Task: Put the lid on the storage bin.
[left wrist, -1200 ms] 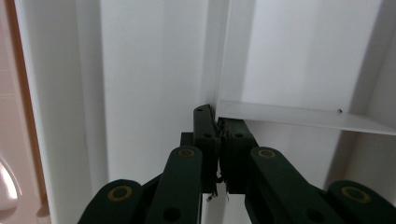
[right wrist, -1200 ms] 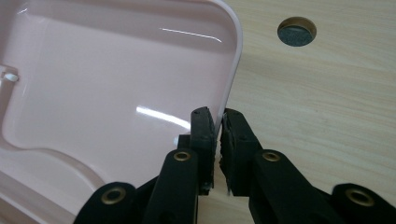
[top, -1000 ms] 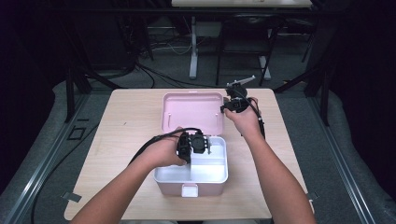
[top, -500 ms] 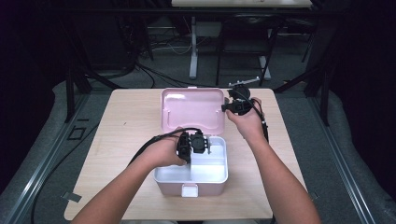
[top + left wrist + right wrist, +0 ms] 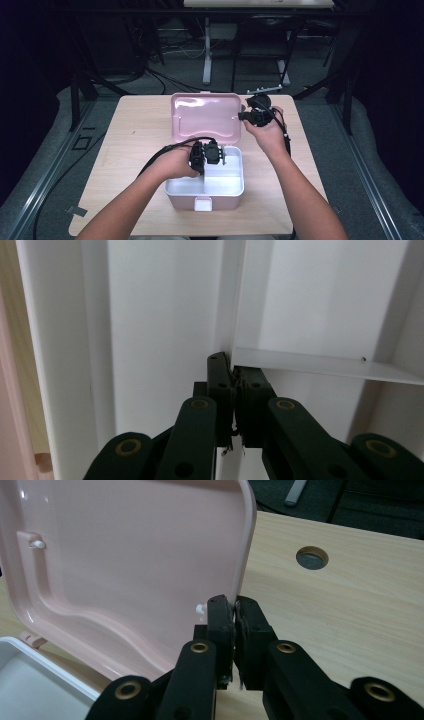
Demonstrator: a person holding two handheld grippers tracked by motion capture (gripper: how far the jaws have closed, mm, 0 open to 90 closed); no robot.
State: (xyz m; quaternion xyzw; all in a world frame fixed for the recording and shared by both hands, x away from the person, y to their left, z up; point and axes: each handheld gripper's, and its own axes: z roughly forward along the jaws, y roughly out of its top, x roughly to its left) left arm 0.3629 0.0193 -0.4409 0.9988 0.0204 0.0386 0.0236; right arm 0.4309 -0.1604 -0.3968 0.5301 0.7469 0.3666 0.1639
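Note:
A pink box [image 5: 186, 202] with a white inner tray [image 5: 235, 187] stands on the table, its pink lid [image 5: 205, 117] hinged open at the far side. My left gripper [image 5: 222, 157] reaches into the tray. In the left gripper view, my left gripper [image 5: 233, 365] is shut on the tray's thin white divider [image 5: 232, 300]. My right gripper [image 5: 242, 116] is at the lid's right edge. In the right gripper view, my right gripper [image 5: 235, 605] is shut on the rim of the lid [image 5: 125, 555], which it holds tilted up. The tray's compartments look bare.
The box sits near the front middle of a light wooden table [image 5: 140, 130]. A round cable hole [image 5: 312, 557] is in the tabletop beyond the lid. Dark floor, cables and a table leg [image 5: 206, 55] lie behind the table.
The right gripper has lifted slightly with the lid's edge, so the lid stands a little more upright. The left gripper has stayed on the divider.

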